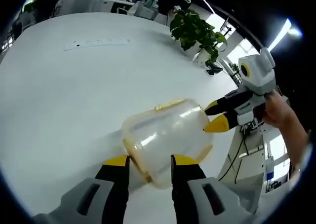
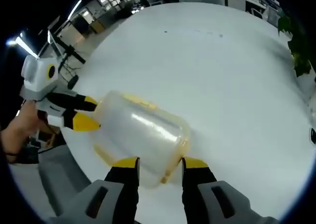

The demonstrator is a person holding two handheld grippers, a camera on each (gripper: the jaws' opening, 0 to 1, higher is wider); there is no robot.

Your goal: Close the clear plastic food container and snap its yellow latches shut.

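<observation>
A clear plastic container (image 1: 168, 135) with a yellow rim lies on its side on the white table (image 1: 59, 100). One yellow latch (image 1: 170, 104) shows on its upper side. My left gripper (image 1: 150, 161) stands open, and the container's rim end reaches in between the jaws. My right gripper (image 1: 216, 116) comes in from the right, open, its yellow tips at the container's far end. In the right gripper view the container (image 2: 140, 130) lies slantwise with a corner between the right gripper's (image 2: 159, 163) jaws. The left gripper (image 2: 88, 114) is at its other end.
A potted plant (image 1: 197, 34) stands at the table's far side and also shows as the plant (image 2: 298, 46). A white power strip (image 1: 96, 43) lies further back. A person's hand (image 1: 279, 110) holds the right gripper past the table's edge. Office desks lie beyond.
</observation>
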